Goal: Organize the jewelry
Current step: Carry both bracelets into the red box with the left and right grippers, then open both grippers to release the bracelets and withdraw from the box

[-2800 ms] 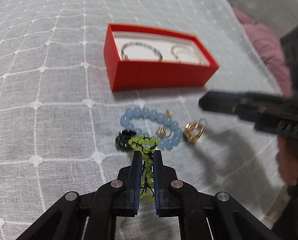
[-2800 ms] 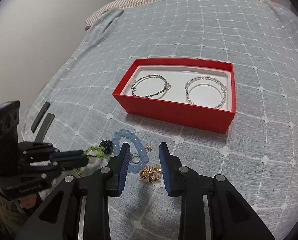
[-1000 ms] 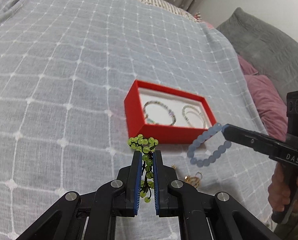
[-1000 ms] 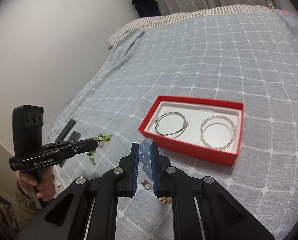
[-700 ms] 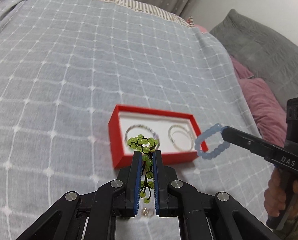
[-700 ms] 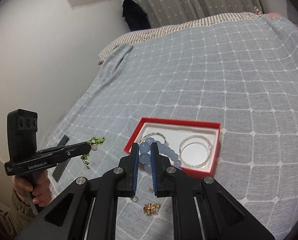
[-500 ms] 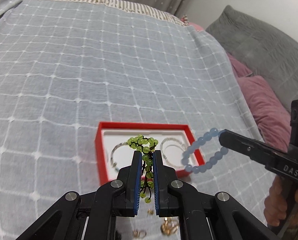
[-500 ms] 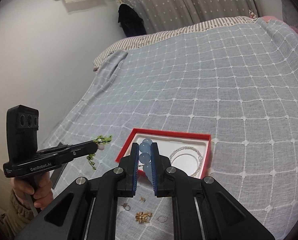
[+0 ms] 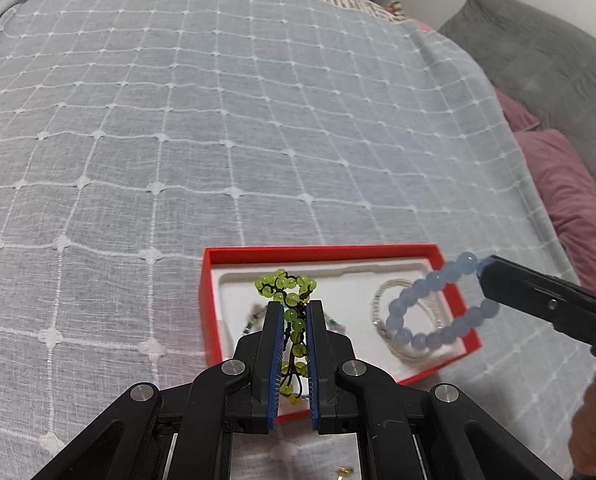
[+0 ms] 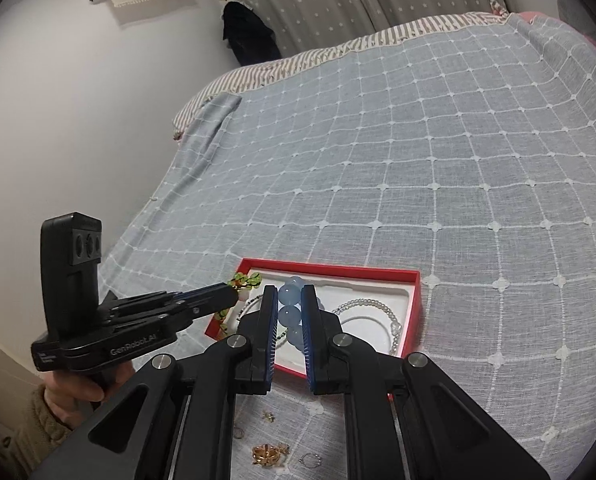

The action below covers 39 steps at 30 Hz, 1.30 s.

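Both grippers (image 9: pixel 294 308) (image 10: pixel 289 292) angled over red box (image 9: pixel 321 251)

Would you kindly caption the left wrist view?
Left claw carries green bead bracelet over red box.

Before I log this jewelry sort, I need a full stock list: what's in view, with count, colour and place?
Box: one, red, white-lined, on bedspread.
Thin bracelets: two, silvery and multicoloured, inside box.
Green bracelet: one, held above box.
Blue bracelet: one, pale blue, held above box.
Small pieces: several, gold and silver, on bedspread before box.
Bedspread: one, grey, white grid.
Pillows: pink and grey, right edge.
Left gripper: shut on green bracelet.
Right gripper: shut on blue bracelet.
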### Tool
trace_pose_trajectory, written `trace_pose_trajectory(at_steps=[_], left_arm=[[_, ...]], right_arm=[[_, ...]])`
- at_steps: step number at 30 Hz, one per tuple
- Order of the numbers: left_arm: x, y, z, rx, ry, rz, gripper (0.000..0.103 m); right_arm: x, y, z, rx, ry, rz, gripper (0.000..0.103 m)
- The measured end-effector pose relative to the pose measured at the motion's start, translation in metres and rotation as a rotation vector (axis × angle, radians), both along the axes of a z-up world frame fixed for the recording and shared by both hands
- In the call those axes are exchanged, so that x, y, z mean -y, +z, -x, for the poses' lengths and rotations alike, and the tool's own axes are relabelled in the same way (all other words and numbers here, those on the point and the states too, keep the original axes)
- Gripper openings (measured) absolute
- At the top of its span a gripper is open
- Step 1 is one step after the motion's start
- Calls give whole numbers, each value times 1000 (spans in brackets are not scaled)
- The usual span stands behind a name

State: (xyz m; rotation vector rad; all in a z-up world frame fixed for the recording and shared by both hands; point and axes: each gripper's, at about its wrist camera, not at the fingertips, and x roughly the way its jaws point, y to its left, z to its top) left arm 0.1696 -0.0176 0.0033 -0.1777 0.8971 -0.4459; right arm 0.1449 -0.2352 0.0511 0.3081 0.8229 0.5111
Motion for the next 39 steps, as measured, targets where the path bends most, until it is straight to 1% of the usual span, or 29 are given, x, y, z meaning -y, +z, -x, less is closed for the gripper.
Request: trace_pose_trajectory(at_steps=[3,6,7,10,11,18,22,25,29,33,37,38,39], left_arm=[[4,-3,0,7,-7,-12,6],[9,-5,1,12,-9,-51,7],[9,-5,1,13,-9,-55,9],[9,-1,4,28,-9,-58,21],[7,1,5,35,-6,-60,23],[-15,14,10,43,44,-18,25],[-26,14,16,36,76,-13,25],[-31,15,24,40,88,-20,25],[-34,13,35,43,114,-62,34],[-39,8,48,25,113,-73,39],[-47,4,61,28,142,-110,53],[-49,2,63,23,146,-119,54],[-49,-1,65,17,145,-128,54]], right_arm=[[4,-5,-3,-13,-30,10,12],[11,-13,-6,-32,-68,33,12],[13,-15,-6,-36,-78,40,12],[17,-21,-7,-47,-92,54,12],[17,-21,-7,-48,-93,63,12],[12,-22,-6,-39,-108,138,13],[12,-23,-4,-31,-142,213,13],[16,-21,2,-28,-140,198,13],[19,-19,10,-30,-142,190,13],[26,-18,20,-50,-155,163,13],[26,-11,33,-42,-160,157,13],[24,-9,35,-40,-158,155,14],[22,-8,38,-38,-154,158,18]])
